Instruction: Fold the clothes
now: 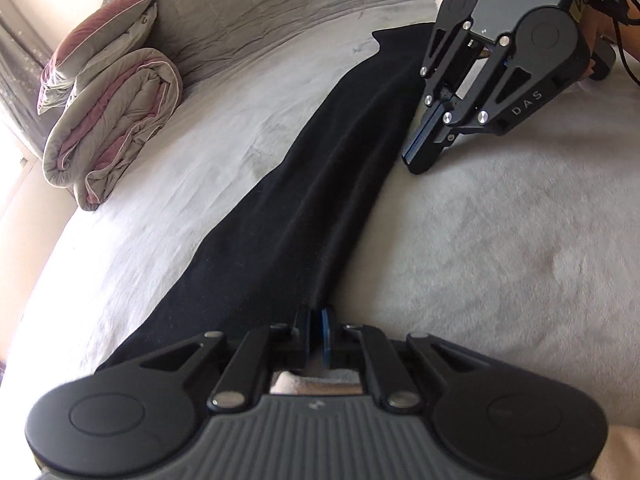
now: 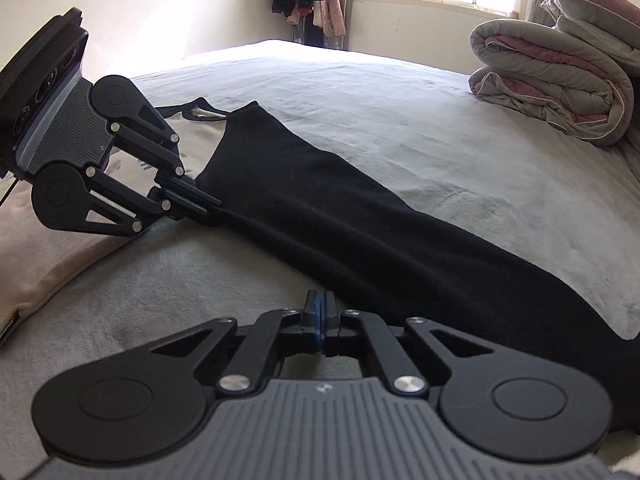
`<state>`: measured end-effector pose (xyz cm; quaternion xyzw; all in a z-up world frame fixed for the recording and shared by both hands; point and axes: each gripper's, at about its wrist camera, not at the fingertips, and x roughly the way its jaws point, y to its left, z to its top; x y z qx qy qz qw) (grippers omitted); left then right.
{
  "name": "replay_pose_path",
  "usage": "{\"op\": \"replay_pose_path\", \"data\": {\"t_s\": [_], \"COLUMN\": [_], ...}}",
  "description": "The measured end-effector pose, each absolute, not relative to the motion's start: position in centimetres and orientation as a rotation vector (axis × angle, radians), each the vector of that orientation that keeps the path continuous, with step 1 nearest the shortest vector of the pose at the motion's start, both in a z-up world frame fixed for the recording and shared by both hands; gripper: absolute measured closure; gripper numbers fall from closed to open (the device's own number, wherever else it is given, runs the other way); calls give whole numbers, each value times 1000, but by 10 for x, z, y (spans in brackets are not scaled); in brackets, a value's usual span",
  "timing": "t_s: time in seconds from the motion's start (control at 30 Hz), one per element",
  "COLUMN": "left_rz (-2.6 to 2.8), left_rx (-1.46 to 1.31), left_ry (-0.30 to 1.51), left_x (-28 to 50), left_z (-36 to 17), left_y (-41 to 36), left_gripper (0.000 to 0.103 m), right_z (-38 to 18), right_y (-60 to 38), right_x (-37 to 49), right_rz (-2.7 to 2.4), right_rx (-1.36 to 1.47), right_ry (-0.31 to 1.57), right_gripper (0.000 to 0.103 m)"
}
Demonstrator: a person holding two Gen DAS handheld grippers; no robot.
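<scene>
A long black garment point(image 1: 304, 200) lies stretched flat across the grey bedspread point(image 1: 500, 260), running from one gripper away to the other, and both tools are down at its near long edge. The left gripper point(image 1: 318, 322) has its jaws drawn together on the cloth's edge right at its tips; in the right wrist view its fingertips end exactly where the black fabric begins, so it reads as pinching the hem. The right gripper point(image 2: 320, 306) is clenched too, tips low at the garment's border, though whether cloth is truly caught between its pads I cannot tell (the black fabric passes just beside and beyond them). The step in hand looks like taking hold of one long side ready for a lengthwise fold. Next, both hands would need to lift together and carry that edge across to the far side, keeping the cloth taut between them. A folded quilt point(image 2: 560, 80) sits well beyond, clear of the work.
</scene>
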<state>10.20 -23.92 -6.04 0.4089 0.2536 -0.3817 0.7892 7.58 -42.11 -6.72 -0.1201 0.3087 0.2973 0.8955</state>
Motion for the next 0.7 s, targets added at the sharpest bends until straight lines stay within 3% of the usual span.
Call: {"op": "replay_pose_path", "data": {"t_s": [0.17,0.4,0.7], "left_rz": [-961,-899,-806], "left_rx": [671,488,500], "left_ry": [563,564,639], "left_x": [121,189,233], "left_z": [-33,-24,-45], "left_y": [-233,-263,-297], "left_gripper": [66,65,65], "right_z": [-56,-54,-54], "right_y": [-436,-452,-478], "right_x": [73,77,85], "right_rz": [637,562,397], "right_rx": [-113,-46,45], "right_ry": [579,561,528], "right_gripper": [89,89,89]}}
